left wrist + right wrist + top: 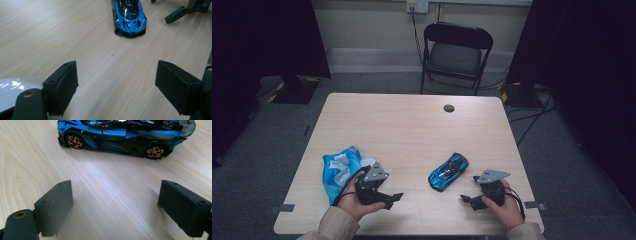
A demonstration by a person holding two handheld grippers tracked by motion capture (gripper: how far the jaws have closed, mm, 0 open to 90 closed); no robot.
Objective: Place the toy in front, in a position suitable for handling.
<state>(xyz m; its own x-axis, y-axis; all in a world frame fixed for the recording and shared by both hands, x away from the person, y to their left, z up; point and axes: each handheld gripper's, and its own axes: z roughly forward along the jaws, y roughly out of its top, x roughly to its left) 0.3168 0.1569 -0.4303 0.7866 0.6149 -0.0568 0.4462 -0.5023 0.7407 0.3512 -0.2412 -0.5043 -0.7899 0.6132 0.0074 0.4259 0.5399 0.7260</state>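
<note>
The wooden table [412, 130] carries a crumpled blue bag [339, 169] at its near left and a blue toy car [448, 171] near its front edge, right of centre, resting on its wheels and touching neither gripper. The left gripper [393, 200], held beside the bag, has its jaws spread wide with nothing between them, pointing toward the car's nose. The right gripper [468, 201], just beside the car's flank, likewise stands wide open and empty.

Open left claw [116, 87] faces blue toy car [129, 16] ahead.
</note>
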